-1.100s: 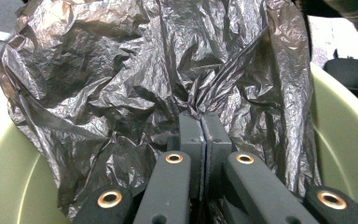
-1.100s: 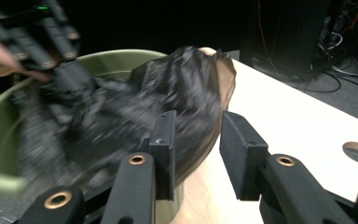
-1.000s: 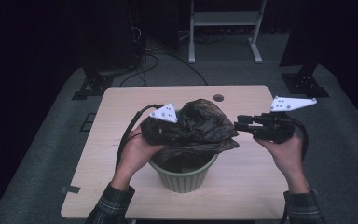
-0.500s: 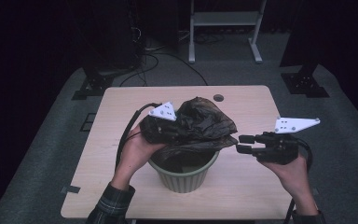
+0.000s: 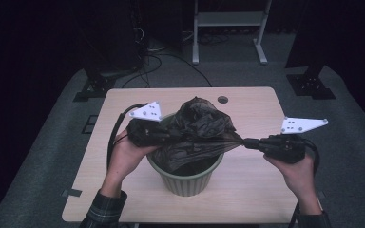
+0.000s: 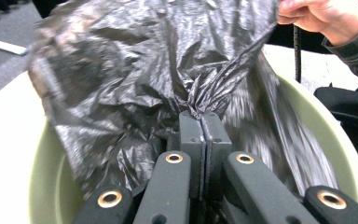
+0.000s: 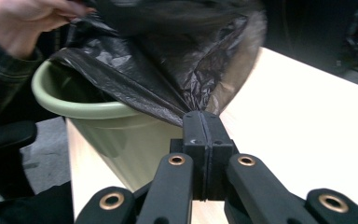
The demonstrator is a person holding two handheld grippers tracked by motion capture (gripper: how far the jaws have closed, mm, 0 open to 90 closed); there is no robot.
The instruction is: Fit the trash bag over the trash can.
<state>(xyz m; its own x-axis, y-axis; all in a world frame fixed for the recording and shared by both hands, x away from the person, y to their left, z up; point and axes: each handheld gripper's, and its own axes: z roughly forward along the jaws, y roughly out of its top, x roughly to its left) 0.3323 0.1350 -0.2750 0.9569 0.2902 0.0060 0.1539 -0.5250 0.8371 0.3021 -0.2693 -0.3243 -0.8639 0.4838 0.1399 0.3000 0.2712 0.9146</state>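
- Person's forearms: enter from the near edge of the high view; plaid sleeve [image 5: 105, 209] on the left arm.
- Table [image 5: 247, 199]: light wood top, rounded corners, standing on grey floor covering.
- Waste bin [image 5: 186, 176]: pale green, round, upright on the table near its front edge, between the two hands.
- Bin bag [image 5: 200, 130]: black, crinkled plastic film, bunched above the bin's mouth, its lower part hanging inside the bin. Stretched sideways between the two grippers.
- Left gripper [image 5: 167, 137]: held in the left hand [image 5: 123, 154] at the bin's left rim. Jaws pressed together on a gathered fold of the bag; in the left gripper view [image 6: 204, 122] the film fans out from the pinched point, the green rim curving to either side.
- Right gripper [image 5: 245, 141]: held in the right hand [image 5: 298, 172], to the right of the bin and clear of its rim. Its jaws have just been closing and now clamp a corner of the bag, drawn out into a taut tail. In the right gripper view [image 7: 202, 122] the film runs from the jaws back over the bin's rim.
- Grey three-cornered plates: one atop each gripper.
- Small round dark fitting [image 5: 223, 99]: set in the table near its far edge.
- Beyond the table: cables [image 5: 157, 59] on the floor, a pale metal stand [image 5: 228, 21], dark stand bases at both sides.
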